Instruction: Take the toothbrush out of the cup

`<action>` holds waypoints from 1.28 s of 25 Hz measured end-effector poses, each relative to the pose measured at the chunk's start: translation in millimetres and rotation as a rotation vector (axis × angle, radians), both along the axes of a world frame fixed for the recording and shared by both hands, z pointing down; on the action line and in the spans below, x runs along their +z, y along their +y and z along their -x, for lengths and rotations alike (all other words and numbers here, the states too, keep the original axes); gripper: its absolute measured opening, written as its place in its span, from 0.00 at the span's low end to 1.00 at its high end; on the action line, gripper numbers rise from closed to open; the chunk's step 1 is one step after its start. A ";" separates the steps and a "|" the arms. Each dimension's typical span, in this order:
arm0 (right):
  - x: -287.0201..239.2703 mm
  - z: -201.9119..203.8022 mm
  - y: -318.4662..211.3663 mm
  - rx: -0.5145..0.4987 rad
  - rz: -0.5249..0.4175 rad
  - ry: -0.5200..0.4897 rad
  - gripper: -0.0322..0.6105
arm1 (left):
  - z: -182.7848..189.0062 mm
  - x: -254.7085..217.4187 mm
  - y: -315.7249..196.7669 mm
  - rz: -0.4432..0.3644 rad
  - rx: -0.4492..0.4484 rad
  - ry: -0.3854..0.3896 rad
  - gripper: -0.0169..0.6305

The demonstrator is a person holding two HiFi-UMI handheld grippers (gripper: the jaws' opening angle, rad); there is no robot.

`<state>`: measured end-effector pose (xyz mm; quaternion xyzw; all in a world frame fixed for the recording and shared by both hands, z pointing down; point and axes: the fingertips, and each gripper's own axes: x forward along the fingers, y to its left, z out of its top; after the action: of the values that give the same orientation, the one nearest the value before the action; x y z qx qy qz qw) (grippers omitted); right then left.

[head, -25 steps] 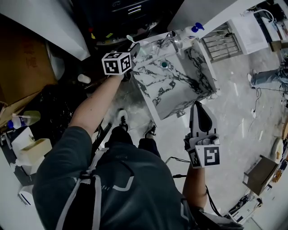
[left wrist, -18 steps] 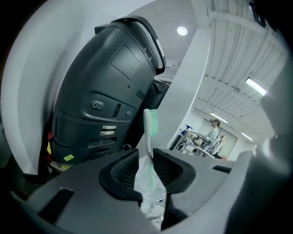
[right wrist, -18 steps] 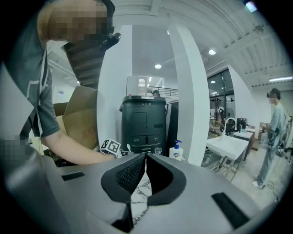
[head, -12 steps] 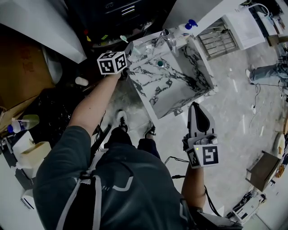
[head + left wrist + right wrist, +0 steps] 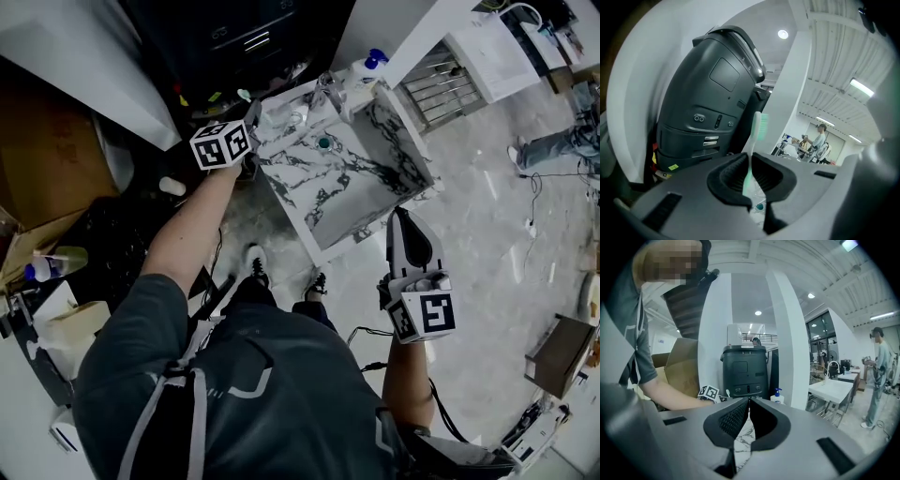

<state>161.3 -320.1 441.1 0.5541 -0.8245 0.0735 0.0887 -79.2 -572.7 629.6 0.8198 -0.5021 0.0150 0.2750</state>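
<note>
**Toothbrush pinched in the left hand-held gripper**

Grips the toothbrush by its handle in the left hand-held gripper, with narrow jaws closing on it and both pads against the handle. Holds it upright, with the pale green bristle head above the jaw tips and the lower end of the handle below them. Reaches with that arm to the far left corner of the marble tabletop, as seen in the head view, with the toothbrush in front of a tall dark bin.

Carries the right hand-held gripper off the near edge of the tabletop, above the pale floor and well apart from the left one. Has its jaws pressed together with nothing between them. Points it towards the tabletop, the dark bin and a white pump bottle with a blue top beside the bin.
</note>
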 end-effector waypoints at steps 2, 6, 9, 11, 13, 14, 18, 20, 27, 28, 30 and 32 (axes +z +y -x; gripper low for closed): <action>-2.5 -1.5 1.2 -0.004 -0.005 -0.020 0.09 | 2.8 -8.7 5.0 -0.009 -0.009 -0.001 0.08; -14.6 -2.9 4.9 -0.018 -0.028 -0.046 0.09 | 4.4 -26.3 16.7 -0.023 -0.016 -0.021 0.08; -25.9 -4.7 5.4 -0.036 -0.055 -0.048 0.09 | 4.9 -47.4 24.4 -0.039 -0.021 -0.017 0.08; -32.0 -6.8 5.4 -0.047 -0.072 -0.048 0.09 | 4.5 -61.9 31.5 -0.047 -0.029 -0.011 0.08; -38.4 -9.1 4.5 -0.056 -0.085 -0.052 0.09 | 2.8 -80.6 37.5 -0.060 -0.042 0.006 0.08; -42.0 -10.5 3.4 -0.060 -0.093 -0.053 0.09 | 0.1 -92.0 40.0 -0.076 -0.041 0.013 0.08; -57.9 -13.3 -0.8 -0.097 -0.122 -0.062 0.09 | -11.9 -135.7 55.3 -0.160 -0.005 0.001 0.08; -64.6 -14.0 -2.2 -0.123 -0.133 -0.060 0.09 | -14.3 -152.6 66.5 -0.182 0.013 -0.006 0.08; -83.2 -24.6 -16.8 -0.157 -0.163 -0.076 0.09 | -22.3 -205.4 98.2 -0.225 0.044 -0.044 0.08; -84.6 -25.2 -20.0 -0.161 -0.164 -0.079 0.09 | -21.3 -213.1 103.0 -0.230 0.045 -0.048 0.08; -87.1 -26.0 -25.8 -0.170 -0.167 -0.082 0.09 | -18.6 -227.8 114.3 -0.244 0.046 -0.065 0.08; -91.0 -26.8 -30.7 -0.181 -0.174 -0.084 0.09 | -15.5 -241.0 125.8 -0.263 0.038 -0.092 0.08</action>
<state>188.1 -350.8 350.1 0.4793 -0.8774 0.0165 0.0119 -63.6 -446.9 388.5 0.8567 -0.4960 -0.0084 0.1413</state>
